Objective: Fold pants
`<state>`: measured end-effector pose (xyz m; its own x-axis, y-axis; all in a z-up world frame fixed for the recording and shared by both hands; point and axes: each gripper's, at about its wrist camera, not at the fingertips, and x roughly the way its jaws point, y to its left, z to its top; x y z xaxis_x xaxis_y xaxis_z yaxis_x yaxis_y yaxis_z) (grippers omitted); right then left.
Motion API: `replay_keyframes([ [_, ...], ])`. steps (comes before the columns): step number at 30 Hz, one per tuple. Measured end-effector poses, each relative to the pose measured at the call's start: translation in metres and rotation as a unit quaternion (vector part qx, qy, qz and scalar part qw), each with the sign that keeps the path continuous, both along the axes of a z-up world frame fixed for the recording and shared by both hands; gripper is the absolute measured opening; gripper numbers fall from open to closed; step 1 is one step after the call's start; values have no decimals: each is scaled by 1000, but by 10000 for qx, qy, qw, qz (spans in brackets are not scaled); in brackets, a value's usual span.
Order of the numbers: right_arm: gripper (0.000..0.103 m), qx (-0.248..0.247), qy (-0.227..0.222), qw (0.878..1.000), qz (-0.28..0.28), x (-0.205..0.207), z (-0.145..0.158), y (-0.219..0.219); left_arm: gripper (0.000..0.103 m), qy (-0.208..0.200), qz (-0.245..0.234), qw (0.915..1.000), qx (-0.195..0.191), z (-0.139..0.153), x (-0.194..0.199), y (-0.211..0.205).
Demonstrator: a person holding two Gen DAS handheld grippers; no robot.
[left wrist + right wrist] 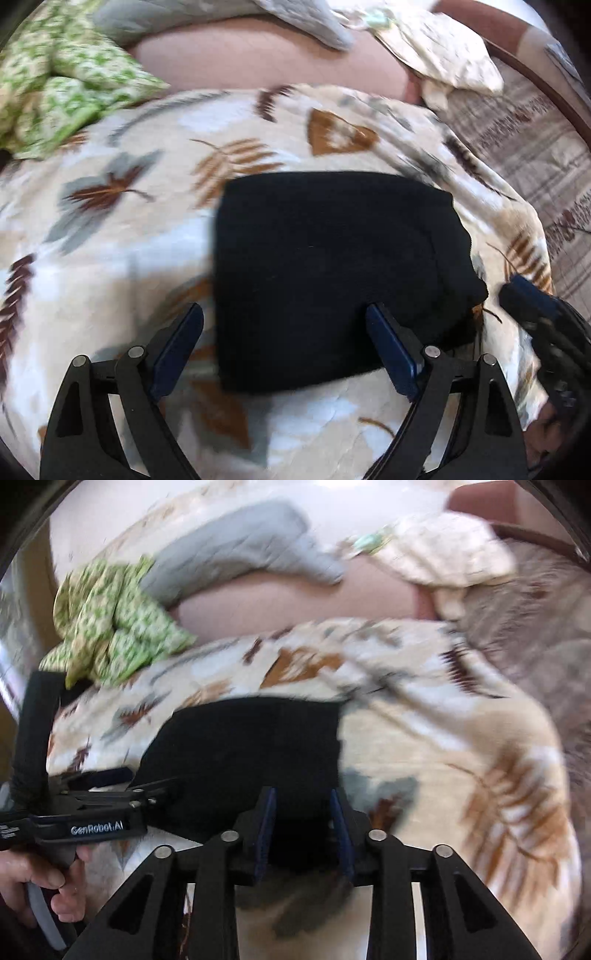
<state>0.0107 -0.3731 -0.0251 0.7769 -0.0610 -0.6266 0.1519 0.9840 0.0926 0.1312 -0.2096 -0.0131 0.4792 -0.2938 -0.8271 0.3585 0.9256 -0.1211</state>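
we see the black pants [332,273] folded into a block on the leaf-print blanket [122,229], our left gripper [284,314] spread wide and empty at their near edge. our right gripper [303,805] stands narrowly parted, nothing pinched. green patterned cloth [66,81] and grey bedding [236,557] crowd the far side.

"GenRobot.AI" in white on side of left gripper [110,775] body
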Motion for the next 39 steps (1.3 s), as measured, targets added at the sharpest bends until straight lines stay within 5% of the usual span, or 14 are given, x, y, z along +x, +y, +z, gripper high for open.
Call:
replay_keyframes([
  [5,61,26,-378,9991,-180,-39,12,1,91,-459,117,9987,174,9,-43,3],
  [12,61,-379,-225,9990,-30,-42,2,26,91,-664,-92,9962,553,7,-62,-8],
  [31,63,-470,-329,9983,-82,-43,8,31,103,-552,-121,9975,416,6,-61,-10],
  [39,82,-747,-687,9947,-147,-51,19,35,103,-563,-68,9972,478,4,-59,-12],
])
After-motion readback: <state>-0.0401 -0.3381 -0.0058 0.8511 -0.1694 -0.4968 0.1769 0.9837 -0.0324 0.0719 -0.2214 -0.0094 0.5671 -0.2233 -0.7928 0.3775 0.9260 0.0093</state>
